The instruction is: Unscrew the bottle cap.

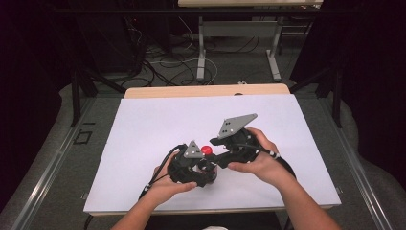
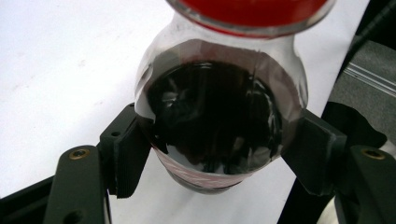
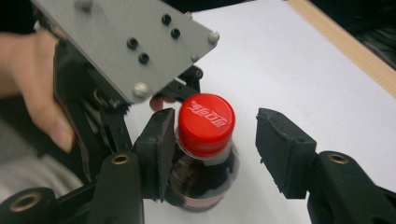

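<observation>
cola bottle (image 3: 204,161) is standing upright on the white table sheet (image 1: 143,129), left gripper (image 2: 210,154) clamping its body from both sides. right gripper (image 3: 212,144) is straddling the red cap (image 3: 206,123), jaws partly open, one pad touching, the other clear. centring both pads on the cap before squeezing and twisting looks advisable.

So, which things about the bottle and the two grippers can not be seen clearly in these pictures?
- Bottle base: left gripper view, hidden under its own body, so whether it stands on the white sheet is unclear.
- Red cap: right gripper view; whether it is still screwed tight cannot be told.
- Left gripper jaws: high view, covered by the gripper body and hand.
- Label text: left gripper view, blurred.
- Right gripper: far pad apart from the cap; near-pad contact unclear.
</observation>
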{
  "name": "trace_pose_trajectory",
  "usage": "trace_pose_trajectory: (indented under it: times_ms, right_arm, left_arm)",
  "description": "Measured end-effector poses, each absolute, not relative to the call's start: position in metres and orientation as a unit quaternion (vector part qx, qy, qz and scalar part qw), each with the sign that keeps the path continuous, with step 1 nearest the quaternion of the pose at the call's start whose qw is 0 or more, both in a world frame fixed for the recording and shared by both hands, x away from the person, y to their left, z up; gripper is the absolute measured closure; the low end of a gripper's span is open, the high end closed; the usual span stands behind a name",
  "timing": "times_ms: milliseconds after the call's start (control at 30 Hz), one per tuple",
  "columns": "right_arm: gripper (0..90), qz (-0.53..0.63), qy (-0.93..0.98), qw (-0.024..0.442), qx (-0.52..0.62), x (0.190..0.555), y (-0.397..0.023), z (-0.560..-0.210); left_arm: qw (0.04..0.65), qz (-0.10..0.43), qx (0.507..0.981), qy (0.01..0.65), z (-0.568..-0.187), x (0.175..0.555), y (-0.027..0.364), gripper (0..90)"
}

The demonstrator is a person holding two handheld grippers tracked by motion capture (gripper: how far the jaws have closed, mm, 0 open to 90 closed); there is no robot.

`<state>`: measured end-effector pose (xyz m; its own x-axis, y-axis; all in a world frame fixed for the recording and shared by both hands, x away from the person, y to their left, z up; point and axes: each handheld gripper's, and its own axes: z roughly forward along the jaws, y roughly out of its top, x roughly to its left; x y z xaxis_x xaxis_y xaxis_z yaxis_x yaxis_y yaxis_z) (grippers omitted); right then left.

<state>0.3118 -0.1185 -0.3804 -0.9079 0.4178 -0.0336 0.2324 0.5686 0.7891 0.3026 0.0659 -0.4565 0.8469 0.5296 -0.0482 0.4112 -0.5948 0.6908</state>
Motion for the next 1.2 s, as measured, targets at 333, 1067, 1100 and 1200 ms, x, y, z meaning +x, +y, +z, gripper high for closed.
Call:
trace_pose_trajectory:
  times_ms: [333,1067,1100,1200]
  right_arm:
    - [60.6,0.439,0.862,0.108,0.227,0.305,-0.112,-0.387]
    - [60.0,0.429,0.862,0.141,0.231,0.299,-0.105,-0.386]
    - [60.3,0.434,0.862,0.133,0.226,0.300,-0.106,-0.386]
    - [60.9,0.438,0.870,0.111,0.196,0.307,-0.109,-0.386]
  left_arm:
    - [0.364,0.082,0.893,0.252,-0.458,0.302,0.065,30.8]
    - [0.366,0.077,0.889,0.265,-0.455,0.301,0.065,30.7]
    - [0.369,0.076,0.887,0.267,-0.456,0.301,0.065,30.7]
    - [0.365,0.082,0.891,0.257,-0.457,0.301,0.065,30.8]
